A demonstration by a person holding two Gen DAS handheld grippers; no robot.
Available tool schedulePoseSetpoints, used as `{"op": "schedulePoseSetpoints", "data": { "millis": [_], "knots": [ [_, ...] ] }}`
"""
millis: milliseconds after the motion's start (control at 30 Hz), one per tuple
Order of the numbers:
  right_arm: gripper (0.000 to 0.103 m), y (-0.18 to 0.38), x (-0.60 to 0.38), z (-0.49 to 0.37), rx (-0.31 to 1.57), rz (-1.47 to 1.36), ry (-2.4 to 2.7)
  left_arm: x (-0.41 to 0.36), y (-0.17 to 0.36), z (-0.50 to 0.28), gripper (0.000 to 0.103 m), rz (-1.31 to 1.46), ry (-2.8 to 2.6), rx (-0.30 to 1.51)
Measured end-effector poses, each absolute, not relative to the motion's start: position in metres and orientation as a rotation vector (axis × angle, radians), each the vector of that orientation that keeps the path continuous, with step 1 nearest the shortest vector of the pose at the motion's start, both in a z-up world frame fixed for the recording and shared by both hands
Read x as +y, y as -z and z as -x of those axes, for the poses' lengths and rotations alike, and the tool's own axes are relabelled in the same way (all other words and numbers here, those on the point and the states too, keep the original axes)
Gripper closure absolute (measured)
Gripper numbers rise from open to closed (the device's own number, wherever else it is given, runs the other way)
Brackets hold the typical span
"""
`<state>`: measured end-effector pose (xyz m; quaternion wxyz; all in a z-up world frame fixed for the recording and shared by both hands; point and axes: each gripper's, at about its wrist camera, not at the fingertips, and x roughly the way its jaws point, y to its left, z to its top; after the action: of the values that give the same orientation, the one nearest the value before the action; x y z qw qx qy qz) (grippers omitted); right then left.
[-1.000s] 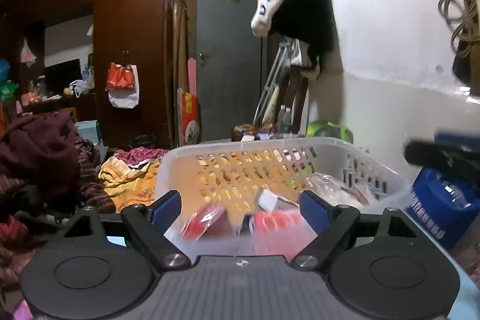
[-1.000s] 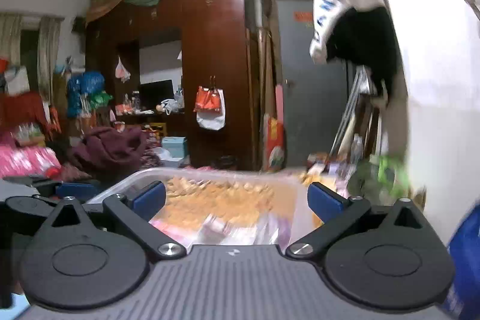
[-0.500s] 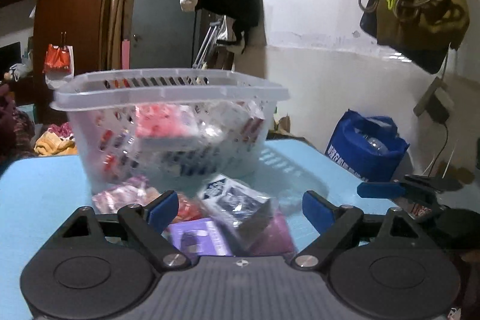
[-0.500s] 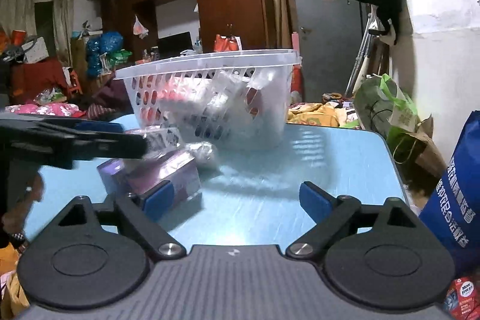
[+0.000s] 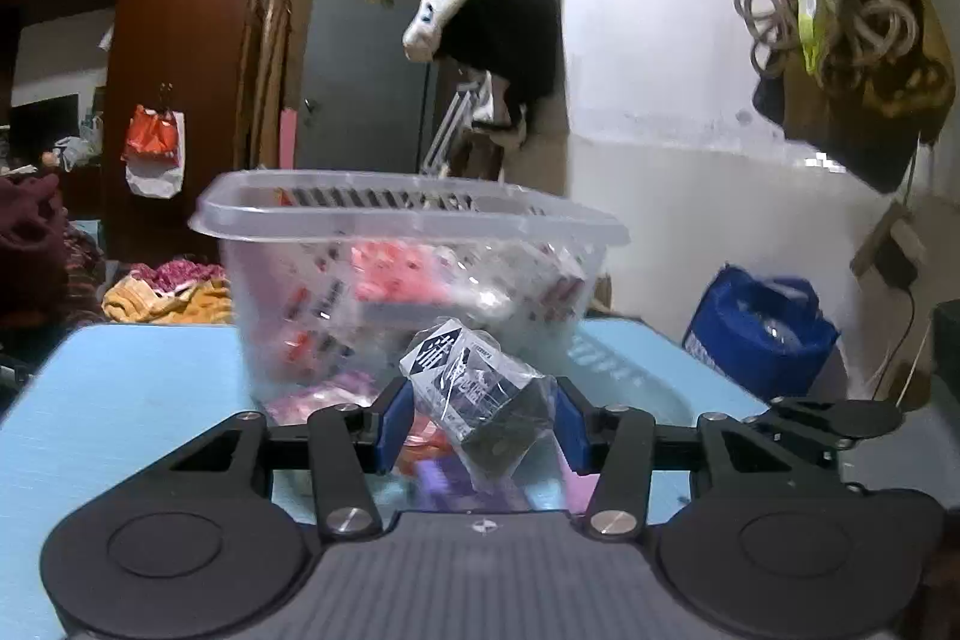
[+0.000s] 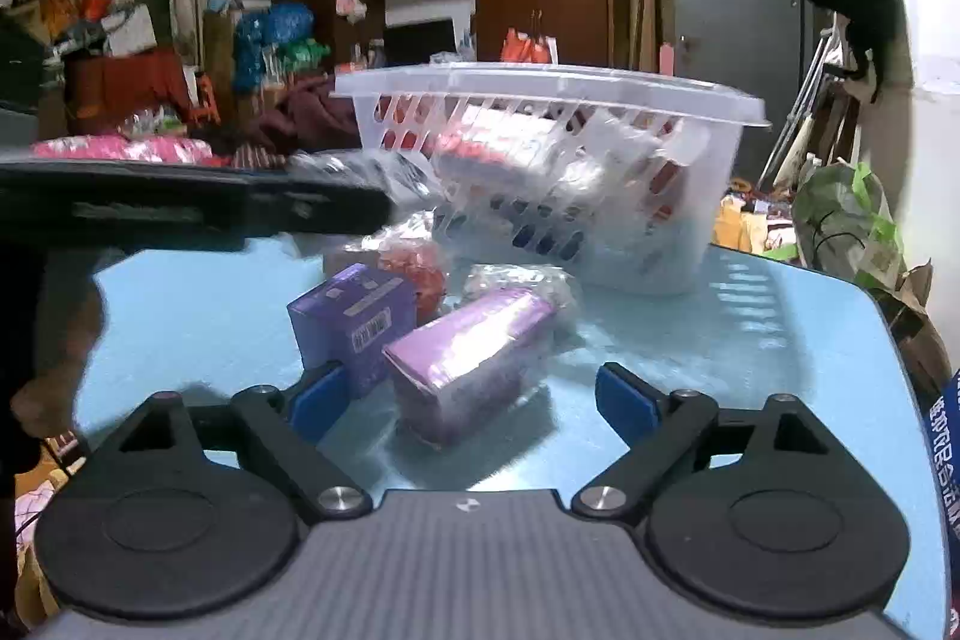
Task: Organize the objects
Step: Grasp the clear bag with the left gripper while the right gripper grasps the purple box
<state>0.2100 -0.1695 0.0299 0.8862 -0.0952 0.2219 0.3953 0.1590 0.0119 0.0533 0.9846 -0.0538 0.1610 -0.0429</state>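
A clear slotted basket (image 5: 408, 214) holding several wrapped packets stands on the light blue table (image 5: 138, 376). In front of it my left gripper (image 5: 480, 427) is closing its jaws on a black-and-white packet in clear wrap (image 5: 474, 382), and both blue pads touch it. The right wrist view shows the basket (image 6: 540, 85), a dark purple box (image 6: 354, 316), a lilac wrapped box (image 6: 474, 346) and a red packet (image 6: 420, 262). My right gripper (image 6: 471, 400) is low over the table with its jaws closing slowly. The lilac box's near end lies between the fingers, untouched.
A blue bag (image 5: 756, 334) sits beyond the table's right edge, and a green bag (image 6: 852, 214) lies by the white wall. Piled clothes and a dark wardrobe fill the room behind. My left gripper's arm (image 6: 180, 208) crosses the left side of the right wrist view.
Both grippers came down from above the basket to table level in front of it. The left jaws closed in around the black-and-white packet. The right jaws narrowed a little near the lilac box.
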Motion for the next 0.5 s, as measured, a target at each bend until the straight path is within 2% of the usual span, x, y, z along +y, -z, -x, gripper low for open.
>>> {"op": "schedulePoseSetpoints", "data": {
  "millis": [100, 200, 233, 267, 367, 500],
  "knots": [
    [0.018, -0.031, -0.159, -0.214, 0.484, 0.204, -0.815, 0.028, -0.051, -0.152, 0.05, 0.14, 0.083, 0.302],
    [0.036, -0.025, -0.149, -0.216, 0.506, 0.252, -0.777, 0.041, -0.047, -0.147, 0.05, 0.17, 0.074, 0.282],
    [0.046, -0.024, -0.148, -0.216, 0.516, 0.258, -0.775, 0.046, -0.045, -0.146, 0.05, 0.183, 0.072, 0.278],
    [0.05, -0.023, -0.15, -0.216, 0.514, 0.256, -0.774, 0.05, -0.044, -0.145, 0.05, 0.2, 0.072, 0.274],
    [0.055, -0.023, -0.16, -0.216, 0.502, 0.21, -0.77, 0.063, -0.04, -0.139, 0.049, 0.25, 0.072, 0.253],
    [0.057, -0.025, -0.169, -0.211, 0.45, 0.164, -0.758, 0.073, -0.033, -0.132, 0.049, 0.278, 0.064, 0.222]
  ]
}}
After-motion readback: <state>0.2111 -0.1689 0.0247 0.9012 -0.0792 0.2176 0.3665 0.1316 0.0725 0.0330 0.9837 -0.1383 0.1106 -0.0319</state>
